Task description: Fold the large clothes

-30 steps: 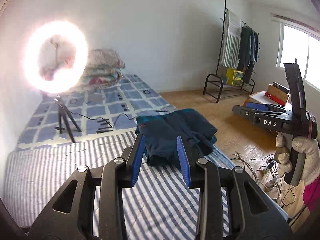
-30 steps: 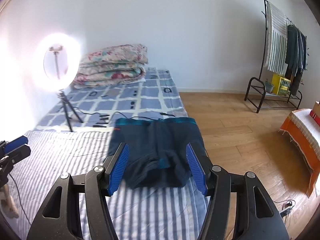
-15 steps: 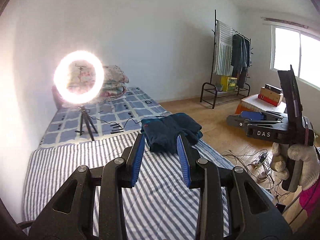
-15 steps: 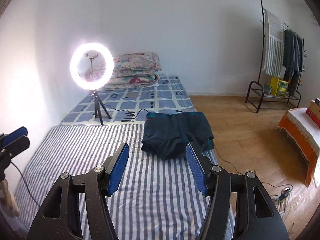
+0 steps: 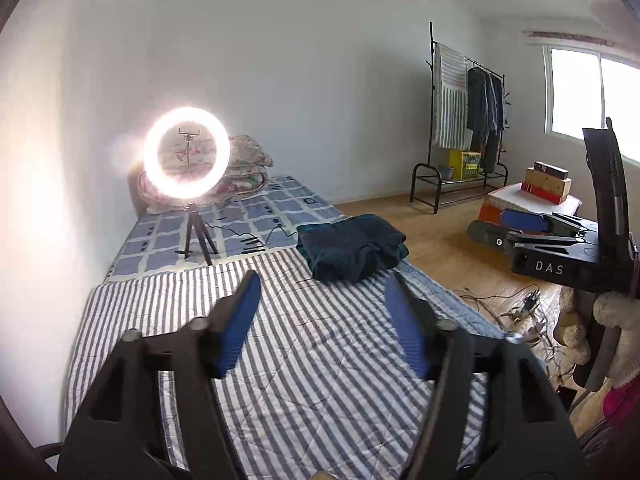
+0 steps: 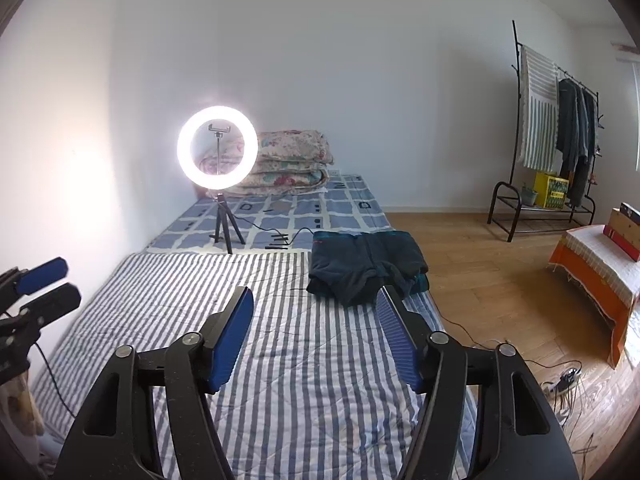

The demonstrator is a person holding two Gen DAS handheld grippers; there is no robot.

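A dark blue garment [image 5: 352,250] lies folded in a compact bundle near the right edge of the striped bed [image 5: 168,320]; it also shows in the right wrist view [image 6: 366,266]. My left gripper [image 5: 322,286] is open and empty, held well back from and above the garment. My right gripper [image 6: 314,302] is open and empty, also well back from the garment. The right gripper's body shows at the right of the left wrist view [image 5: 560,248], and the left gripper's fingers [image 6: 44,270] show at the left edge of the right wrist view.
A lit ring light [image 6: 218,148] on a small tripod stands on the checked part of the bed, its cable running toward the garment. Folded quilts [image 6: 288,164] lie at the head. A clothes rack [image 6: 556,136] and an orange-covered bench [image 6: 596,264] stand on the wooden floor.
Both grippers have pulled back and up, away from the folded garment, which now looks smaller and farther. The left gripper's jaws have opened wider.
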